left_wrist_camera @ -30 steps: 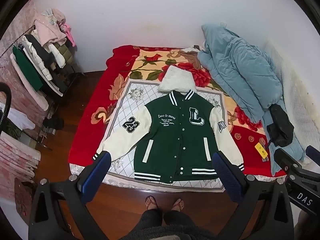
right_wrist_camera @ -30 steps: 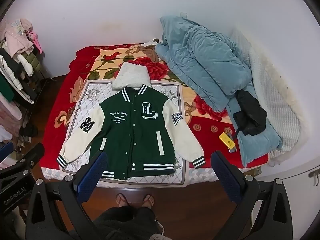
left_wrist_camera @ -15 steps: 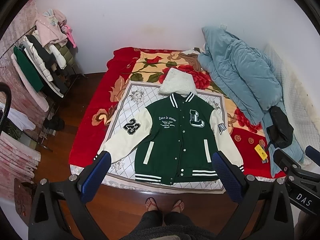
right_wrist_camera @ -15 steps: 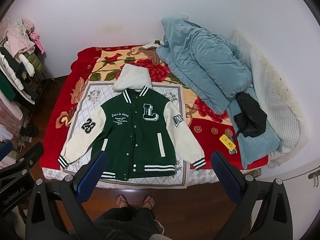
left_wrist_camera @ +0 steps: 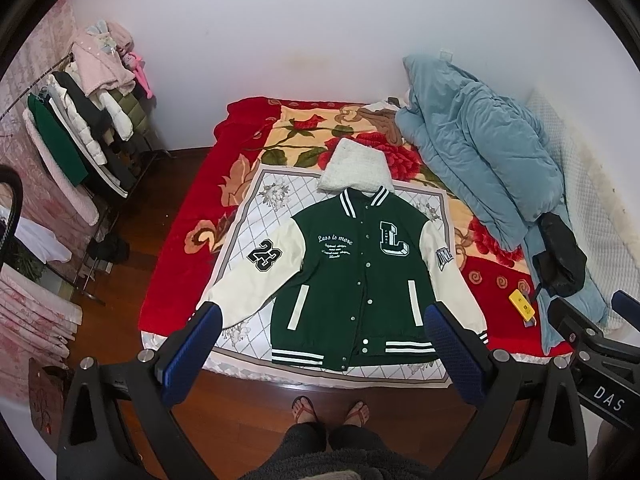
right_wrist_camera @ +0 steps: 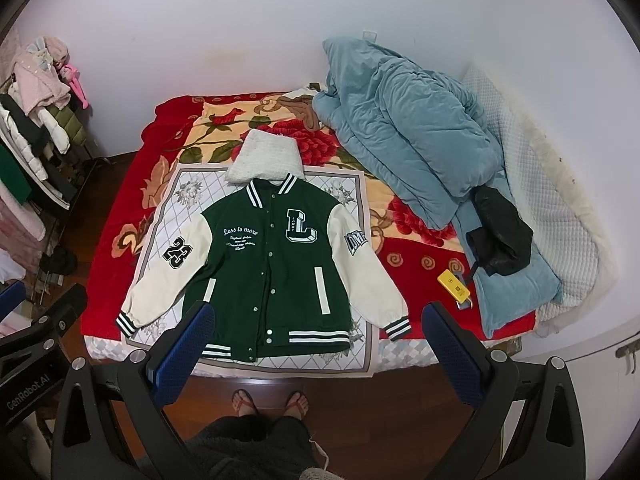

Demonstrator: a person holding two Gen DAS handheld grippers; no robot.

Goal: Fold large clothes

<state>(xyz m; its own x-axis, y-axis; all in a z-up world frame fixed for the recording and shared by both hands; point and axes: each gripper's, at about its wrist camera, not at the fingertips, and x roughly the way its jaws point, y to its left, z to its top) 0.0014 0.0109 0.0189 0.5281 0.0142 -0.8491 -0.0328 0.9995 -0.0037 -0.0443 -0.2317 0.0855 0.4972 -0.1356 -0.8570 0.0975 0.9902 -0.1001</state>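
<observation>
While the jacket [left_wrist_camera: 356,276] lies flat and buttoned, front up, on the white patterned cloth [left_wrist_camera: 248,216] at the foot of the bed [left_wrist_camera: 180,264], you're holding both claws high above it. Your left gripper [left_wrist_camera: 320,344] is spread wide, empty. Your right gripper [right_wrist_camera: 316,344] is wide too, nothing in it. The white hood [right_wrist_camera: 266,158] points toward the wall, both cream sleeves angled outward. To the right sit a blue quilt [right_wrist_camera: 404,136], a black bag [right_wrist_camera: 502,236] and a yellow box [right_wrist_camera: 454,286]. Your feet [right_wrist_camera: 272,402] stand at the bed's edge.
</observation>
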